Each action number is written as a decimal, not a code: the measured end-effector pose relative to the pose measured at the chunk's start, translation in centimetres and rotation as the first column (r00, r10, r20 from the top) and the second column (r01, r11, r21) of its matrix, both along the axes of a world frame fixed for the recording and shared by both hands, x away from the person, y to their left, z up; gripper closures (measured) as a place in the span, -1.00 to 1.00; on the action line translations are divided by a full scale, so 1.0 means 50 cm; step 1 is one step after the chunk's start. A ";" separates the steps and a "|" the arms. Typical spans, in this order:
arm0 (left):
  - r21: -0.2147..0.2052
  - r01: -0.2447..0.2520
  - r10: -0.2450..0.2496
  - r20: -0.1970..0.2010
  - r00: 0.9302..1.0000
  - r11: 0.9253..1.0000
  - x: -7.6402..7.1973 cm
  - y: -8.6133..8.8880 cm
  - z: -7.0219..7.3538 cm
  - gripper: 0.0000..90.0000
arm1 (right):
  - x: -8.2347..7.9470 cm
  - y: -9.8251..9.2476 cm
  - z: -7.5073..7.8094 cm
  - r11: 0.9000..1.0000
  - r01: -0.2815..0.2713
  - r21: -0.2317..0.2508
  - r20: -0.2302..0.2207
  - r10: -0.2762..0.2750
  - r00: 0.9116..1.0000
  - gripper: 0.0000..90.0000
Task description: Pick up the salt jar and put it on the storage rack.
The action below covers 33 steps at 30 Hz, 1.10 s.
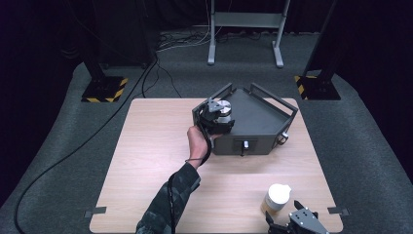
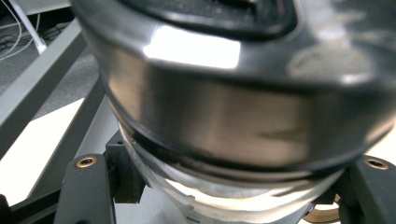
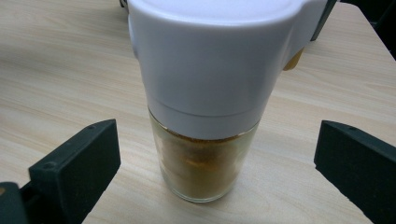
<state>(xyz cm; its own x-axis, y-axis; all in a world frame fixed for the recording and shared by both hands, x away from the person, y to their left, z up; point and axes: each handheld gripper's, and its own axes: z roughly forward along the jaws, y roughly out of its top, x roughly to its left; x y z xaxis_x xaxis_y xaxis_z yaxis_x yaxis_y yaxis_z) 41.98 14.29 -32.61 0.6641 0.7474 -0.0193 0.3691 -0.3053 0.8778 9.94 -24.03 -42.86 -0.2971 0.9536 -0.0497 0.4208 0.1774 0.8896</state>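
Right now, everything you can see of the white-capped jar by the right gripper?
The jar is clear glass, about half full of brown powder, under a tall white plastic cap with a side spout. It stands upright on the wooden table, near its front right corner. The right gripper brackets it with jaws open, not touching.

A light wood table [image 1: 146,161] stands on grey carpet [image 1: 370,146]. On its far right part sits a dark grey tray [image 1: 272,97] with raised rails, angled sides and a small pale knob [image 1: 246,145] on the wall facing the table's near edge. A grey bracket [image 1: 95,211] sticks out at the table's near left corner. Beyond the far left corner lies a yellow-and-black striped base [image 1: 104,89]. A black cable [image 1: 73,151] curves across the carpet left of the table. A grey stand [image 1: 243,29] rises well beyond the far edge.
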 end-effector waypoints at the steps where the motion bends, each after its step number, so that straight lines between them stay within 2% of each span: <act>1: 0.000 0.001 -0.001 -0.002 1.000 1.000 0.001 0.000 -0.001 -0.29 | 0.000 0.000 0.000 1.000 0.000 0.000 0.000 0.000 1.000 -1.00; 11: 0.005 0.006 -0.006 -0.016 1.000 1.000 0.007 -0.002 -0.011 -0.29 | 0.000 0.002 -0.002 1.000 -0.004 0.001 -0.002 0.004 1.000 -1.00; 14: 0.018 0.005 -0.004 -0.021 1.000 1.000 0.008 -0.006 -0.012 -0.29 | 0.000 0.002 -0.002 1.000 -0.004 0.001 -0.002 0.004 1.000 -1.00; 20: 0.021 0.009 -0.008 -0.019 1.000 1.000 0.010 -0.006 -0.013 -0.29 | 0.001 0.001 -0.001 1.000 -0.005 0.001 -0.003 0.005 1.000 -1.00; 23: 0.041 0.009 -0.008 -0.011 1.000 0.999 0.008 -0.013 -0.011 -0.29 | 0.001 0.002 0.000 1.000 -0.005 0.000 -0.002 0.005 1.000 -1.00; 33: 0.037 0.010 -0.010 -0.010 1.000 0.999 0.008 -0.012 -0.013 -0.30 | 0.001 0.003 0.001 1.000 -0.009 0.002 0.001 0.009 1.000 -1.00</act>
